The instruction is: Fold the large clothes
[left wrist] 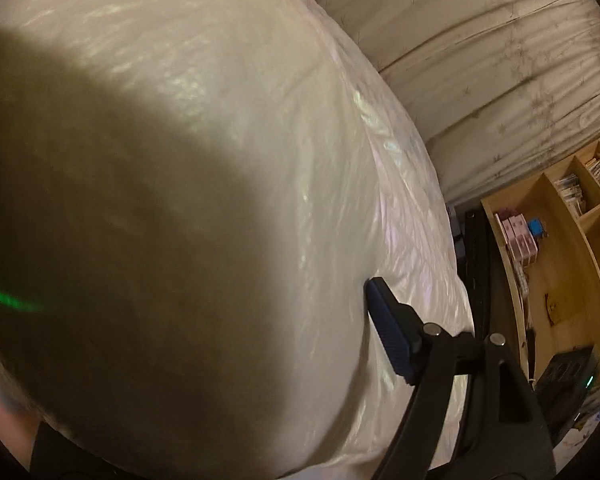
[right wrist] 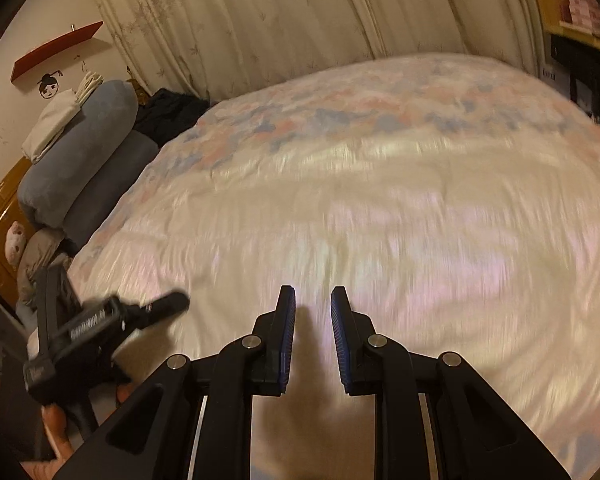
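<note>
A large shiny cream-white garment or cover lies spread over the bed, blurred by motion. My right gripper hovers low over its near part, its jaws apart with a narrow gap and nothing between them. In the left wrist view the same cloth fills the frame very close up; only one blue-padded finger shows against it, the other is hidden by the cloth. The left gripper also shows in the right wrist view at the cloth's left edge, held by a hand.
Grey-blue pillows with folded white cloth on top lie at the bed's left end. A dark garment sits behind them. Curtains hang beyond the bed. A wooden shelf unit stands to the right.
</note>
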`<move>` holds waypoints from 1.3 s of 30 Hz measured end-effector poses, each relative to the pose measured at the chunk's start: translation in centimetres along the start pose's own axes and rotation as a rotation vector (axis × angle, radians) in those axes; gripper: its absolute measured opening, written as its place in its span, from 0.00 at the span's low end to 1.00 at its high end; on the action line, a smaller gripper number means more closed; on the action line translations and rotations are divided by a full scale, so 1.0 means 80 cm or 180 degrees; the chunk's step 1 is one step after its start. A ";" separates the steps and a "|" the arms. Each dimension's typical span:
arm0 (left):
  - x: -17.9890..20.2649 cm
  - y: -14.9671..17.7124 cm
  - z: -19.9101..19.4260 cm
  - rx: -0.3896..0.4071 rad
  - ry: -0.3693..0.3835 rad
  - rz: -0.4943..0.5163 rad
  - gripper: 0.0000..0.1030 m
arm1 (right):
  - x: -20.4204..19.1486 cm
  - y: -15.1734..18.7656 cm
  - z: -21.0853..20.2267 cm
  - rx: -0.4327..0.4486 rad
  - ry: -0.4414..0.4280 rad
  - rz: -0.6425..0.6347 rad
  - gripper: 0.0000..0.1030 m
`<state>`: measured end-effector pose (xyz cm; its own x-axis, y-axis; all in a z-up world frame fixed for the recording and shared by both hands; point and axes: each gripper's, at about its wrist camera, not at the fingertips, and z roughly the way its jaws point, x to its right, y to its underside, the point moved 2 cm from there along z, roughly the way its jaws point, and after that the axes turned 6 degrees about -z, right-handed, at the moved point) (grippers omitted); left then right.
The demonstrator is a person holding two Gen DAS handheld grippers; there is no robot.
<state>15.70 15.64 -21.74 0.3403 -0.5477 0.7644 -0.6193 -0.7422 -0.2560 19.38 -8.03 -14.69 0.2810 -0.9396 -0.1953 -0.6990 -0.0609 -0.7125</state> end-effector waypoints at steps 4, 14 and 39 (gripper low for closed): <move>-0.003 -0.005 0.002 0.0024 0.0040 0.0024 0.71 | -0.008 -0.060 0.034 0.0147 0.0203 -0.0181 0.19; -0.003 -0.014 -0.004 0.0110 0.0098 0.0155 0.71 | 0.038 -0.123 0.201 -0.0207 0.0839 -0.0126 0.19; 0.179 0.105 -0.038 0.1075 -0.0404 0.2704 0.26 | 0.068 -0.080 0.258 -0.0099 0.0601 0.0011 0.19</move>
<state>13.25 2.72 -11.15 -0.0465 -0.9834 0.1751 -0.4640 -0.1340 -0.8756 38.98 -5.84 -25.08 0.1523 -0.9861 -0.0658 -0.7205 -0.0653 -0.6904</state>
